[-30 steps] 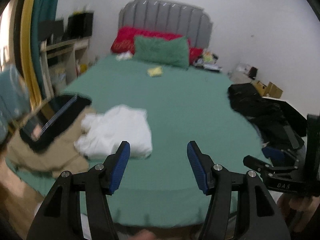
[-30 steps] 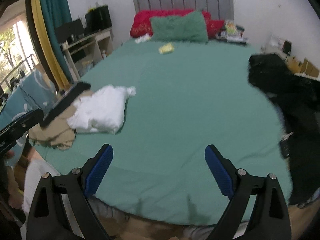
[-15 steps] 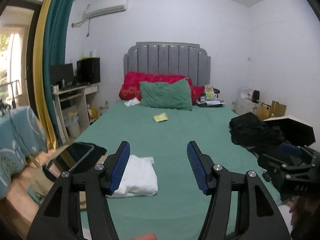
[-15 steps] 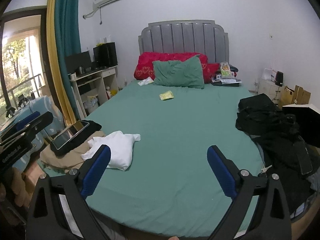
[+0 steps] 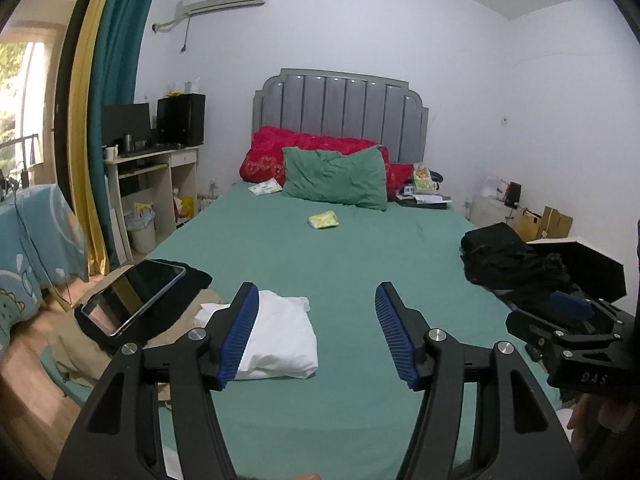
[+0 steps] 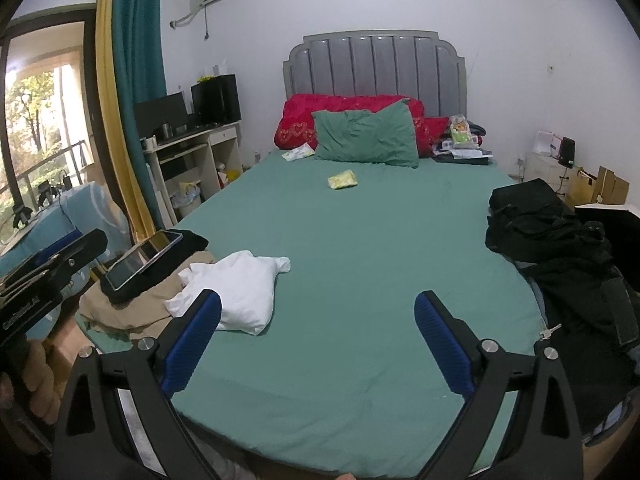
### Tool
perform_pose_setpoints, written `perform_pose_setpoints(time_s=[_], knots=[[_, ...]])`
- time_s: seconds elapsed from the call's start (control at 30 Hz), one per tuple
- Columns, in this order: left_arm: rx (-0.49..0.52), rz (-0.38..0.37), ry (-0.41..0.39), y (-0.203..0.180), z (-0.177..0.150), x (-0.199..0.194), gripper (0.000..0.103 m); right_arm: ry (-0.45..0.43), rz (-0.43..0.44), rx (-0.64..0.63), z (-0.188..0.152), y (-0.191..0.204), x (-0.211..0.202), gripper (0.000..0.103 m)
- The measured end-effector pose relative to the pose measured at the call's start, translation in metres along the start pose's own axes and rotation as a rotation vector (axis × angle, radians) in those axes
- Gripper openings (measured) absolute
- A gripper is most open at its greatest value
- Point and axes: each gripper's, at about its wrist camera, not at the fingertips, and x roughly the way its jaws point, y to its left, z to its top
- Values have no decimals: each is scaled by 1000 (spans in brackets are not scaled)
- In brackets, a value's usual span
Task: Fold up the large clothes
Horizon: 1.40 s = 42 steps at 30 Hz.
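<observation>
A folded white garment (image 5: 280, 336) lies near the bed's front left corner; it also shows in the right wrist view (image 6: 240, 292). Beside it lies a tan garment (image 6: 136, 308) under a black cloth. A heap of black clothes (image 5: 516, 260) lies at the bed's right edge, also in the right wrist view (image 6: 560, 244). My left gripper (image 5: 316, 336) is open and empty, held above the bed's foot, just right of the white garment. My right gripper (image 6: 318, 344) is open wide and empty above the bed's foot.
A green sheet covers the bed (image 6: 360, 232). A tablet (image 5: 136, 300) lies on the black cloth at the left corner. A green pillow (image 5: 336, 178), a red quilt (image 5: 268, 152) and a small yellow packet (image 5: 324, 220) sit near the headboard. A desk (image 5: 160, 176) stands left.
Both grippers have risen and tilted up from looking down at the bed to a level view of the whole room. Both stay open. The clothes have not moved.
</observation>
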Motion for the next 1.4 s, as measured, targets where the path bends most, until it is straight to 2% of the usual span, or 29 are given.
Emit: perform_pose_setpoints(time_s=[0.57, 1.4], knots=[[-53, 10, 29, 19, -4, 12, 64, 34, -5, -23, -2, 13, 16, 97], [-54, 21, 31, 10, -5, 10, 64, 32, -7, -25, -2, 14, 16, 97]])
